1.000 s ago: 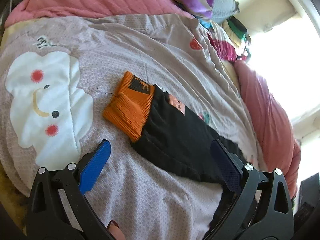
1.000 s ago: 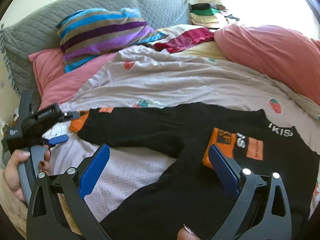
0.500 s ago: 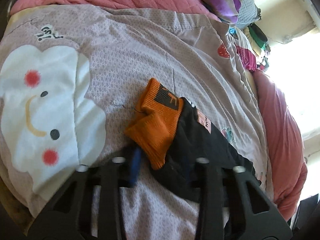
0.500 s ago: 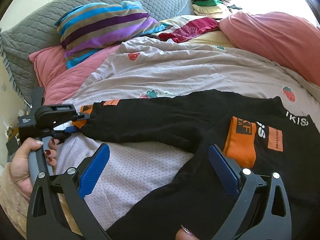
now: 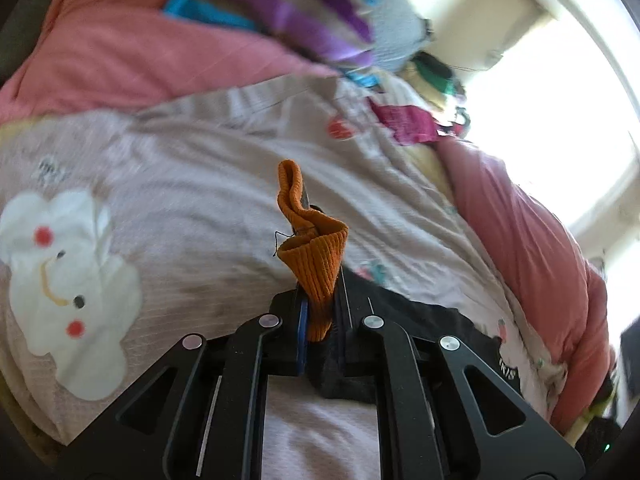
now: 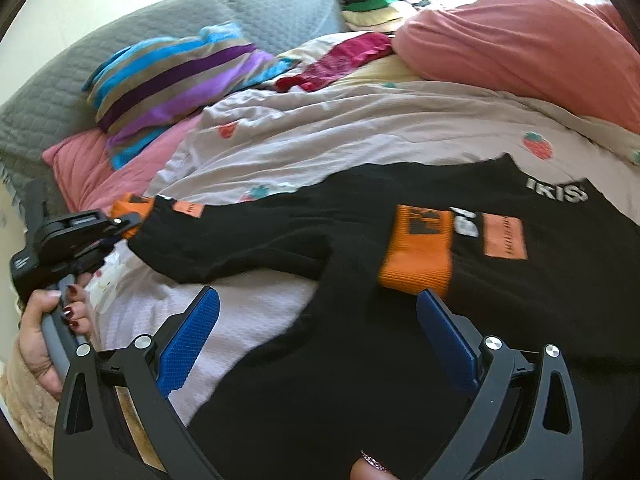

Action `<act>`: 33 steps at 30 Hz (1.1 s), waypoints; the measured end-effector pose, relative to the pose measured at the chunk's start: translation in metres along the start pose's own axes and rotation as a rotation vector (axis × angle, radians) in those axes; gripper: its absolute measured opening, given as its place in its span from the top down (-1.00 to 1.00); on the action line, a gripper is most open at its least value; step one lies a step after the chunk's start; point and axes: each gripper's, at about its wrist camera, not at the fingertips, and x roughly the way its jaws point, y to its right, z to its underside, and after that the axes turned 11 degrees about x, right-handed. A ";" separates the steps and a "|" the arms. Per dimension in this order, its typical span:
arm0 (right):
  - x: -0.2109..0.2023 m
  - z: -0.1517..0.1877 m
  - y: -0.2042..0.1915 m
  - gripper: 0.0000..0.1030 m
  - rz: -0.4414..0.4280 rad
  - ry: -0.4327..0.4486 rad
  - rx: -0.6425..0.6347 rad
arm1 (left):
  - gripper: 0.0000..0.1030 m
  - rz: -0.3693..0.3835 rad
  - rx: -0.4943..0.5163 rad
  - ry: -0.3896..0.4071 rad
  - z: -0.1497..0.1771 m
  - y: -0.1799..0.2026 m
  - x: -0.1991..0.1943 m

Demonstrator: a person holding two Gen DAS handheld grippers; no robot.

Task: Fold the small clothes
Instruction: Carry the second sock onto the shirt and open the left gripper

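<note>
While clamped shut, left gripper (image 5: 320,320): pinches the ribbed orange knit cuff (image 5: 316,264) of the outstretched sleeve.
Garment: small black sweatshirt (image 6: 360,360) with orange patches, spread flat on the lilac strawberry-print quilt (image 6: 360,128).
Right gripper (image 6: 318,344): blue pads spread wide, hovering over the sweatshirt's body.

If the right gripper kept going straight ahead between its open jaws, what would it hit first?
Most likely the black sweater lying on the bedspread, near its folded-over orange cuff. The right gripper is open; its height above the cloth is unclear.
</note>
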 end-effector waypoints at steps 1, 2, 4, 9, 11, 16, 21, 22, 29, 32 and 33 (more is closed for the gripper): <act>-0.002 0.000 0.004 -0.91 0.006 0.004 0.008 | 0.93 0.005 0.035 0.012 -0.001 0.010 -0.003; -0.005 -0.001 0.009 -0.91 0.012 0.010 0.019 | 0.93 0.013 0.049 0.015 -0.002 0.015 -0.003; -0.010 -0.002 0.018 -0.91 0.024 0.022 0.038 | 0.93 0.034 0.077 0.029 -0.003 0.026 -0.007; -0.024 -0.004 0.037 -0.91 0.036 0.046 0.079 | 0.93 0.065 0.158 0.054 -0.006 0.061 -0.014; -0.030 -0.005 0.042 -0.91 0.039 0.058 0.089 | 0.93 0.079 0.180 0.057 -0.006 0.072 -0.017; -0.044 -0.008 0.054 -0.91 0.032 0.087 0.113 | 0.93 0.108 0.248 0.061 -0.003 0.101 -0.025; -0.055 -0.008 0.064 -0.91 0.050 0.102 0.130 | 0.93 0.156 0.306 0.054 0.000 0.131 -0.029; -0.058 -0.008 0.067 -0.91 0.054 0.107 0.136 | 0.93 0.162 0.315 0.053 0.001 0.136 -0.029; -0.074 -0.008 0.088 -0.91 0.056 0.126 0.180 | 0.93 0.209 0.397 0.033 0.010 0.176 -0.027; -0.085 -0.007 0.098 -0.91 0.071 0.145 0.200 | 0.93 0.233 0.424 0.019 0.016 0.193 -0.024; -0.087 -0.007 0.101 -0.91 0.074 0.150 0.204 | 0.93 0.241 0.429 0.015 0.017 0.195 -0.023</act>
